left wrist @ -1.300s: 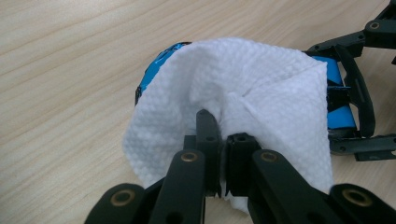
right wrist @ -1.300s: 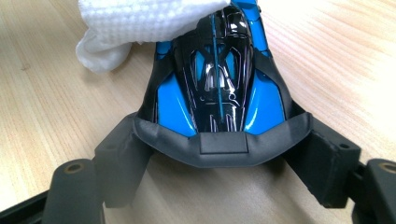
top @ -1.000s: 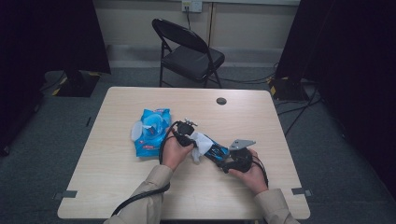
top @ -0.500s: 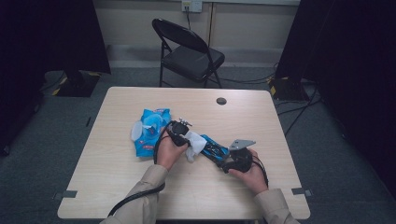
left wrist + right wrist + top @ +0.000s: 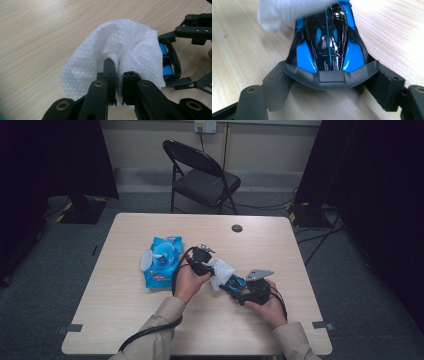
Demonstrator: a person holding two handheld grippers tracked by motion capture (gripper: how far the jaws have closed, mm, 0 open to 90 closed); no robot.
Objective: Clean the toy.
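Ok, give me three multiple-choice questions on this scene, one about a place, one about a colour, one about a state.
1. Where does the wipes pack lie?
A. left of both hands
B. on the chair
C. at the table's right edge

2. What colours is the toy car?
A. red and white
B. blue and black
C. plain yellow

3. How is the left hand-held gripper?
A. open and bare
B. shut on the white wipe
C. lying on the table

Answers: 1 A, the high view shows it left of them; 2 B, glossy blue and black body; 3 B, its jaws pinch the wipe's folds.
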